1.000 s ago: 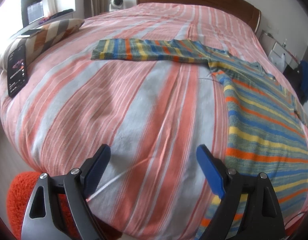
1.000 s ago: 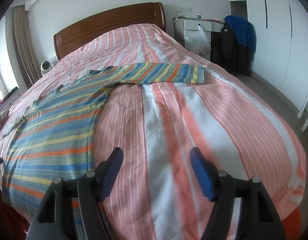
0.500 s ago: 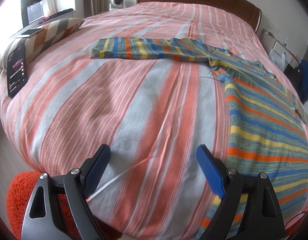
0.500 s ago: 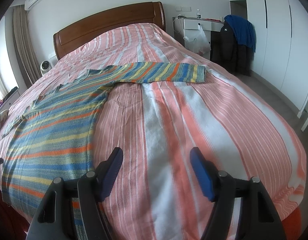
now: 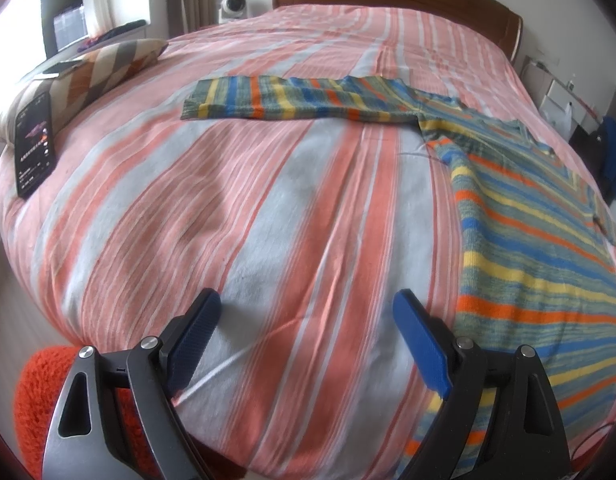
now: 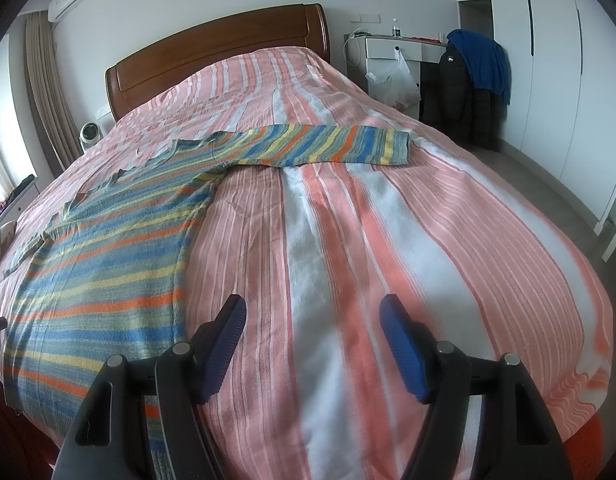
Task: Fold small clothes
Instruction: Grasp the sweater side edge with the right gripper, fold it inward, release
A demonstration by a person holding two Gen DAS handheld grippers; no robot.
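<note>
A striped knit sweater in blue, yellow, orange and green lies flat on the bed. In the left wrist view its body [image 5: 539, 248] is at the right and one sleeve [image 5: 292, 98] stretches left across the bed. In the right wrist view the body [image 6: 104, 252] is at the left and the other sleeve [image 6: 319, 146] stretches right. My left gripper [image 5: 308, 316] is open and empty over the bed's near edge, left of the sweater's hem. My right gripper [image 6: 311, 320] is open and empty over the bedspread, right of the hem.
The bed has a pink, orange and white striped cover [image 5: 236, 208] and a wooden headboard [image 6: 212, 52]. A phone [image 5: 34, 144] and patterned pillow [image 5: 96, 68] lie at the left edge. An orange fuzzy thing [image 5: 40, 392] sits below. A chair with dark jackets [image 6: 471, 80] stands right.
Both grippers have stayed open and nearly still. The views have shifted only slightly, and the sweater has not moved.
</note>
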